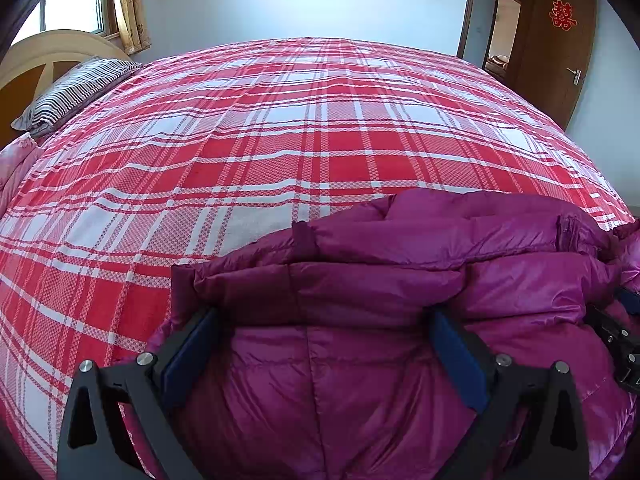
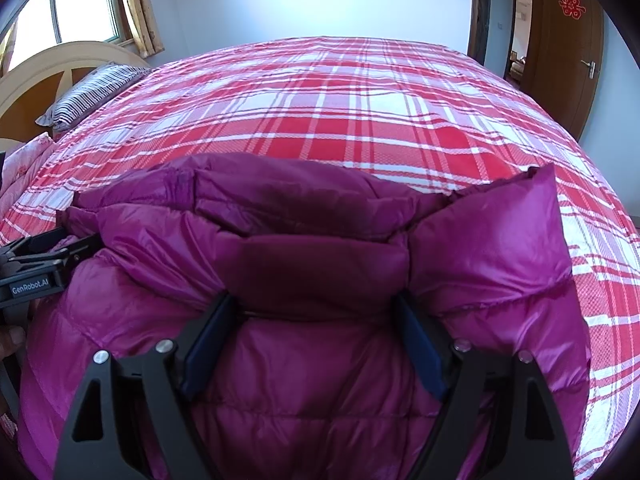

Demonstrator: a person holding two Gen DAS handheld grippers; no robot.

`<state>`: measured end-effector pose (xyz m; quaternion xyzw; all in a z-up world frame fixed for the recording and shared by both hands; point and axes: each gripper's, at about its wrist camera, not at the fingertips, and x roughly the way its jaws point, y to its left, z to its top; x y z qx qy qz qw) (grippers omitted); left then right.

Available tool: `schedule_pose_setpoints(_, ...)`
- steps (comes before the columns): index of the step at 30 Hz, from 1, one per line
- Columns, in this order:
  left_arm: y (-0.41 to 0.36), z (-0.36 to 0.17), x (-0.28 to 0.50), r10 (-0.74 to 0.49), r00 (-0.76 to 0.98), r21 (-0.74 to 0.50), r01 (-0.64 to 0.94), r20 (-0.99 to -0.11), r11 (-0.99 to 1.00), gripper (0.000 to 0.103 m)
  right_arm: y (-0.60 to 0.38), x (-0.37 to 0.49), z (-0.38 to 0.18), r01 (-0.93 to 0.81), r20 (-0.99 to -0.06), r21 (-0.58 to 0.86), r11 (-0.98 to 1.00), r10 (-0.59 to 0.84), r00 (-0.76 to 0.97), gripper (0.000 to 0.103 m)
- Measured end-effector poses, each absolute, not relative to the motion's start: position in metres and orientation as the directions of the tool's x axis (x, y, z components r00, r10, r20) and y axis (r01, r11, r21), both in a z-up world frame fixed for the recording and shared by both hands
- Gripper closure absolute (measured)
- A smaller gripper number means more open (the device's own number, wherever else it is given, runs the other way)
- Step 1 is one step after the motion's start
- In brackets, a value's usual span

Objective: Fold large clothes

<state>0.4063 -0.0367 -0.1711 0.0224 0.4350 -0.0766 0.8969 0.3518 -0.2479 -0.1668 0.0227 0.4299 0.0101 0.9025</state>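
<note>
A home bedroom: a plaid-covered bed (image 1: 280, 128) with headboard (image 1: 44, 56), striped pillow (image 1: 76, 88), curtained window (image 1: 80, 4) and probably wooden door (image 1: 560, 40).

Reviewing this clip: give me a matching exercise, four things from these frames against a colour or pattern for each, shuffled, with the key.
Things:
1. down jacket
2. bedspread
3. pillow
4. door

Colours or patterns:
A. brown wood
B. magenta
C. dark and white stripes
D. red and white plaid

Pairs: 1-B, 2-D, 3-C, 4-A
</note>
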Motion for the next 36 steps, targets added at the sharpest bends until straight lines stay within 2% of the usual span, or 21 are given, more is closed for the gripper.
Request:
schedule_pose_setpoints(4, -0.036, -0.171, 0.406, -0.109, 0.614, -0.016, 0.155, -0.782, 0.988, 0.001, -0.244, 0.354, -0.162, 0.010, -0.790, 0.016, 1.000, 0.006, 0.613, 0.019)
schedule_pose_setpoints(6, -0.037, -0.171, 0.406, -0.106, 0.614, -0.013, 0.155, -0.782, 0.988, 0.001, -0.245, 0.348, -0.151, 0.073, -0.788, 0.039, 0.997, -0.014, 0.615, 0.021)
schedule_pose_setpoints(8, -0.038, -0.170, 0.406, -0.105, 0.615, -0.012, 0.153, -0.782, 0.988, 0.001, -0.242, 0.334, -0.131, 0.100, -0.743, 0.128, 0.987, 0.029, 0.669, 0.021)
schedule_pose_setpoints(11, -0.032, -0.166, 0.406, -0.125, 0.596, -0.049, 0.142, -0.793, 0.989, 0.001, -0.217, 0.320, -0.113, 0.037, -0.701, 0.134, 0.990, 0.068, 0.710, 0.021)
schedule_pose_setpoints(17, -0.029, -0.127, 0.373, -0.105, 0.638, -0.087, 0.059, -0.762, 0.994, 0.001, -0.202, 0.317, -0.146, 0.021, -0.728, 0.120, 0.993, 0.073, 0.681, 0.021)
schedule_pose_setpoints(20, -0.051, -0.125, 0.355, -0.072, 0.652, -0.030, 0.075, -0.755, 0.997, 0.001, -0.204, 0.322, -0.152, 0.039, -0.729, 0.126, 0.991, 0.066, 0.681, 0.020)
schedule_pose_setpoints(23, -0.071, -0.148, 0.353, 0.029, 0.639, 0.114, 0.092, -0.769, 0.989, 0.001, -0.203, 0.322, -0.156, 0.027, -0.739, 0.114, 0.993, 0.066, 0.671, 0.017)
schedule_pose_setpoints(27, -0.064, -0.156, 0.353, 0.010, 0.662, 0.077, 0.072, -0.750, 0.994, 0.001, -0.204, 0.323, -0.161, 0.018, -0.749, 0.132, 0.991, 0.088, 0.657, 0.015)
schedule_pose_setpoints(31, -0.067, -0.159, 0.357, 0.023, 0.663, 0.094, 0.071, -0.748, 0.993, 0.001, -0.203, 0.323, -0.158, 0.002, -0.754, 0.124, 0.992, 0.093, 0.650, 0.014)
schedule_pose_setpoints(33, -0.067, -0.159, 0.357, 0.023, 0.666, 0.095, 0.072, -0.746, 0.993, 0.001, -0.207, 0.318, -0.146, -0.010, -0.731, 0.140, 0.990, 0.110, 0.674, 0.018)
schedule_pose_setpoints(36, -0.069, -0.159, 0.355, 0.026, 0.667, 0.100, 0.074, -0.744, 0.992, 0.001, -0.221, 0.304, -0.112, -0.007, -0.626, 0.137, 0.991, 0.092, 0.775, 0.016)
